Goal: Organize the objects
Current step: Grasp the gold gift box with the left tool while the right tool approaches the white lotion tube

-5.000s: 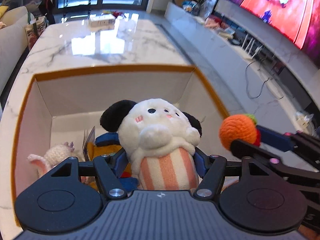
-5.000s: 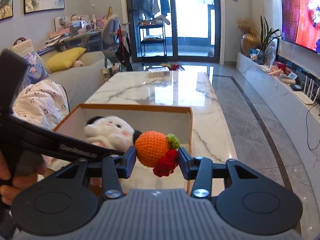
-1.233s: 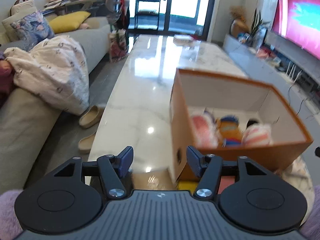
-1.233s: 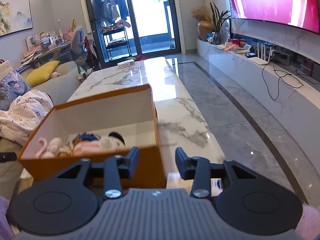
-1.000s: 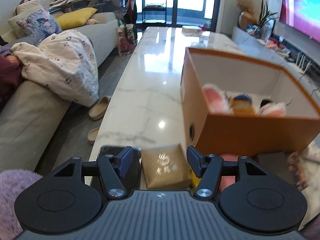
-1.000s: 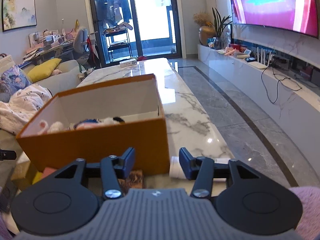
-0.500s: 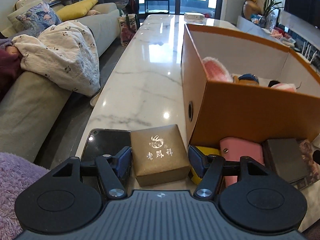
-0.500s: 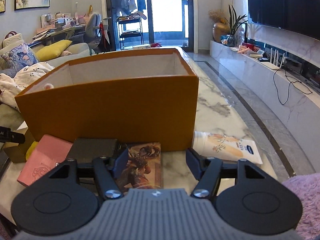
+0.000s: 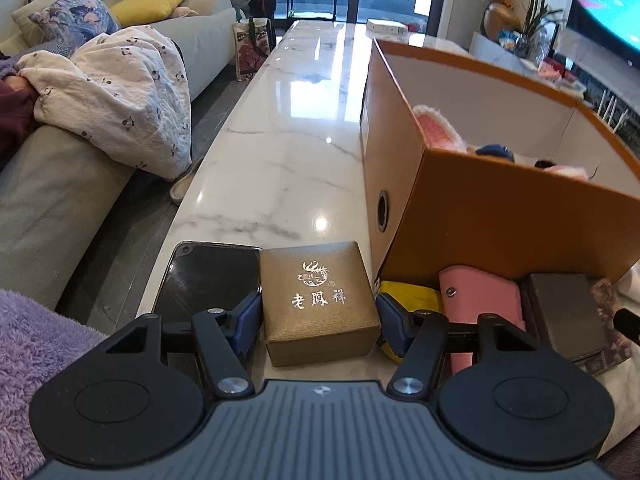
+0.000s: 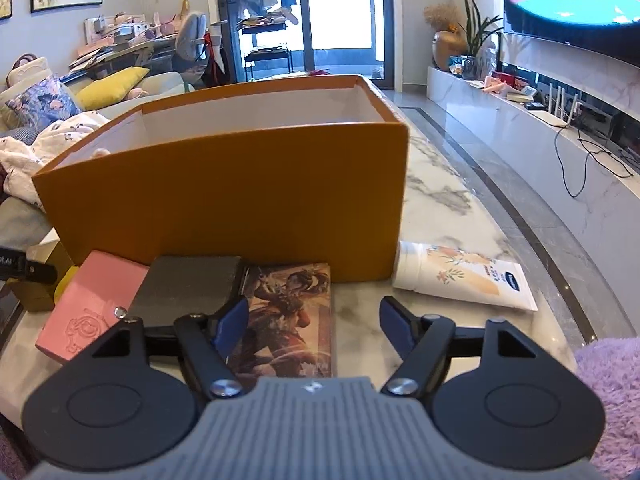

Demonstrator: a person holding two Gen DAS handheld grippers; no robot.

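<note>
An orange cardboard box (image 9: pixel 500 216) (image 10: pixel 240 196) stands on the marble table, with plush toys (image 9: pixel 440 128) inside. My left gripper (image 9: pixel 318 320) is open, its jaws on either side of a gold-brown jewelry box (image 9: pixel 318 300) at the table's near edge. My right gripper (image 10: pixel 312 322) is open and empty, low over an illustrated card box (image 10: pixel 292 316). Beside that lie a dark grey case (image 10: pixel 188 288) and a pink wallet (image 10: pixel 96 300).
A black phone (image 9: pixel 208 276) lies left of the jewelry box, a yellow item (image 9: pixel 408 292) to its right. A white cream tube (image 10: pixel 464 276) lies right of the orange box. A sofa with a blanket (image 9: pixel 120 96) runs along the left; a TV console (image 10: pixel 540 132) along the right.
Both grippers let go of the plush toys into the box, drew back and dropped low to the table's near edge. The left jaws now flank the jewelry box.
</note>
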